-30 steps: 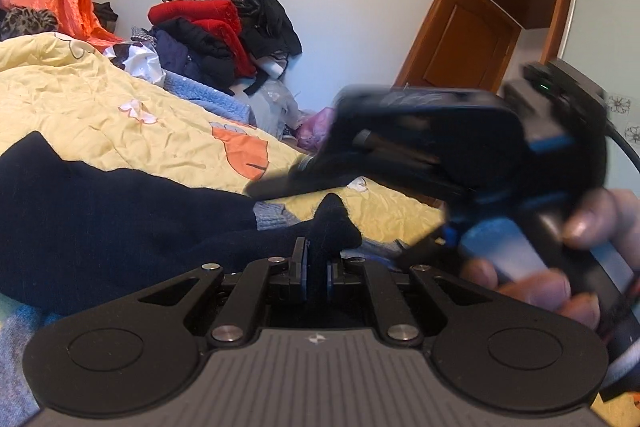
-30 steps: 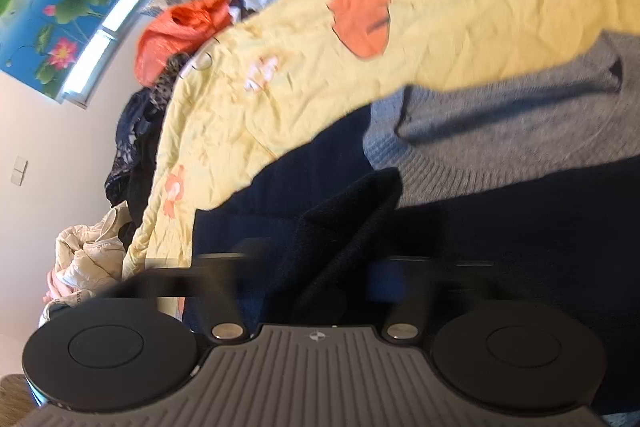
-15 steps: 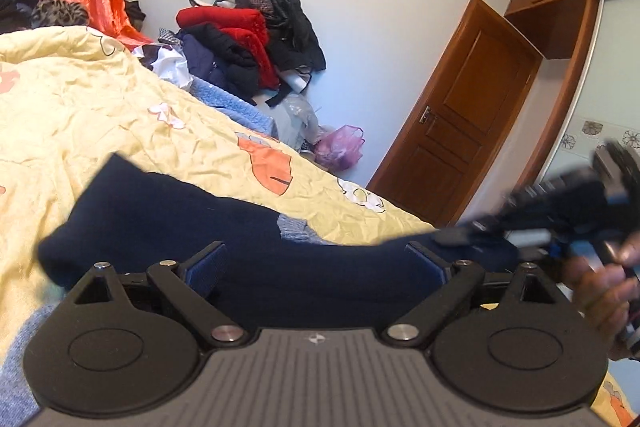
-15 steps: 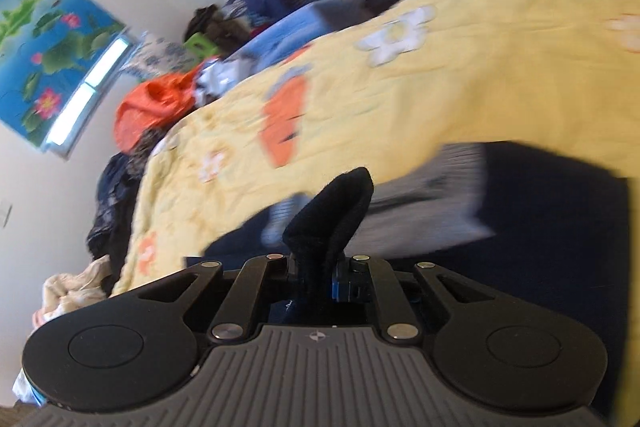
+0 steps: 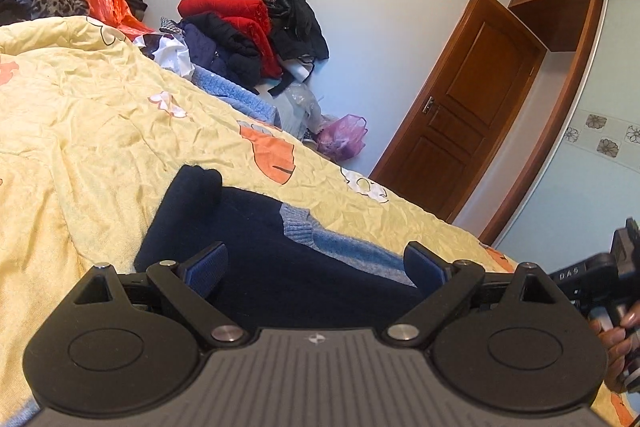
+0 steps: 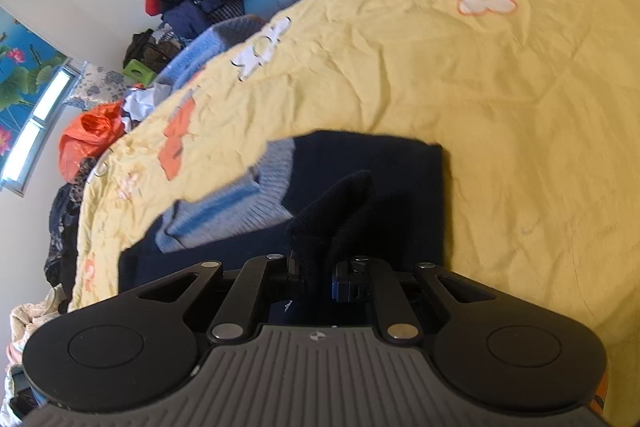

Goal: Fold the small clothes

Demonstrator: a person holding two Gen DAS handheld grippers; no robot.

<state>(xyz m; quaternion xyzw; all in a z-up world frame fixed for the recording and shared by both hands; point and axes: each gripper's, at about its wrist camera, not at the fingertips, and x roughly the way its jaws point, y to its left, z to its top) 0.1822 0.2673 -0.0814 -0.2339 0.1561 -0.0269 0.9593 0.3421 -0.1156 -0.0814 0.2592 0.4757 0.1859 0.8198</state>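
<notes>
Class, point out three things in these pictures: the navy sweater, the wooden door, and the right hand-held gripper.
navy sweater [image 5: 260, 227]: left wrist view, on its flat dark body.
wooden door [image 5: 460, 131]: left wrist view, on its middle panel.
right hand-held gripper [image 6: 318, 277]: right wrist view, between its fingertips, shut on sweater fabric.

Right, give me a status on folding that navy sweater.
Done: the navy sweater lies on the yellow quilt with a sleeve folded in across the body. In hand: the right gripper is shut on a bunch of the dark knit, while the left gripper is open above the garment. Left: the grey-blue collar lies exposed, so the final fold and the release seem not yet done.
</notes>
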